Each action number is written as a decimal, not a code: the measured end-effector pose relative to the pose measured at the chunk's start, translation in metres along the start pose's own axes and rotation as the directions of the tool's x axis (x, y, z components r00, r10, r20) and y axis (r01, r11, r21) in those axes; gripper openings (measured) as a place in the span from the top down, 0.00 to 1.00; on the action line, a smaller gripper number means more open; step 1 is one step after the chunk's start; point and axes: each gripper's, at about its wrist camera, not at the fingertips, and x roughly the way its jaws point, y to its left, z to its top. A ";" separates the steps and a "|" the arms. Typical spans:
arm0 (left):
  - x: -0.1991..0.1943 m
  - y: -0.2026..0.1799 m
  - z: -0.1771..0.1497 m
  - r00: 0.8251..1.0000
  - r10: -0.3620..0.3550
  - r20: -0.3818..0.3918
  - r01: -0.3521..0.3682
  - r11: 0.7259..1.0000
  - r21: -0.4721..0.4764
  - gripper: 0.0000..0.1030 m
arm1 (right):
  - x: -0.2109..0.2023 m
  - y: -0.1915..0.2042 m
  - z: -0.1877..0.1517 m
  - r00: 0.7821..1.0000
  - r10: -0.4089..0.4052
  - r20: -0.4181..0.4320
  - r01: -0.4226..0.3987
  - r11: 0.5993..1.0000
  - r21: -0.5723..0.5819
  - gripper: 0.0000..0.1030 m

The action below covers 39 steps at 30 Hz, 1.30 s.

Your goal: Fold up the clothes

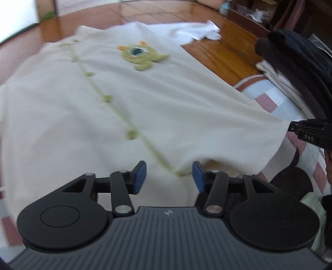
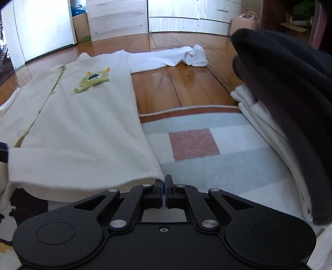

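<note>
A cream cardigan (image 1: 128, 108) with a green button line and a green monster patch (image 1: 141, 55) lies flat, partly on the rug and partly on the wooden floor. My left gripper (image 1: 169, 176) is open over its near hem, blue pads on either side of the button line. The right gripper (image 1: 294, 127) pinches the hem's right corner. In the right wrist view the cardigan (image 2: 83, 124) spreads to the left, one sleeve (image 2: 166, 57) trails across the floor, and my right gripper (image 2: 165, 182) is shut on the hem corner.
A stack of folded pale cloth (image 2: 267, 122) with a dark garment (image 2: 290, 87) on top sits at the right on the checked rug (image 2: 195, 143). Wooden floor (image 2: 186, 83) runs beyond, with cabinets (image 2: 176, 16) and a door at the back.
</note>
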 end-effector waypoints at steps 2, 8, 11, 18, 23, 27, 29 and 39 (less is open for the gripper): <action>-0.006 0.000 -0.011 1.000 0.000 -0.022 0.000 1.000 -0.004 0.43 | 0.000 -0.005 0.008 1.000 0.030 0.010 -0.030 0.999 0.042 0.98; -0.007 0.001 -0.036 0.994 -0.012 -0.109 0.008 1.000 -0.030 0.43 | -0.001 -0.010 0.024 0.999 0.020 0.026 -0.021 0.999 0.037 0.98; 0.013 0.003 -0.031 0.991 0.018 -0.136 -0.022 0.999 -0.026 0.43 | 0.007 -0.005 0.019 1.000 -0.026 0.002 0.026 1.000 -0.018 0.98; -0.007 -0.003 -0.002 0.990 0.139 0.027 -0.141 0.973 0.180 0.90 | 0.014 0.008 0.020 1.000 -0.019 0.009 0.020 0.995 -0.100 0.98; -0.002 0.049 0.033 0.988 0.116 0.104 -0.113 0.993 -0.040 0.87 | 0.017 0.016 0.048 0.999 0.040 0.017 -0.036 0.982 -0.184 0.98; 0.031 0.100 0.034 0.993 0.081 0.082 -0.060 0.971 -0.233 0.72 | 0.061 0.028 0.075 0.995 -0.021 -0.094 -0.005 0.964 -0.267 0.98; 0.030 0.117 0.027 0.993 0.056 0.103 -0.022 0.951 -0.307 0.71 | 0.078 0.034 0.083 0.991 -0.049 -0.128 0.010 0.958 -0.287 0.98; -0.043 0.122 0.006 0.968 0.214 0.131 -0.163 0.932 -0.323 0.60 | 0.084 0.068 0.080 0.984 -0.161 -0.070 0.111 0.880 -0.461 0.92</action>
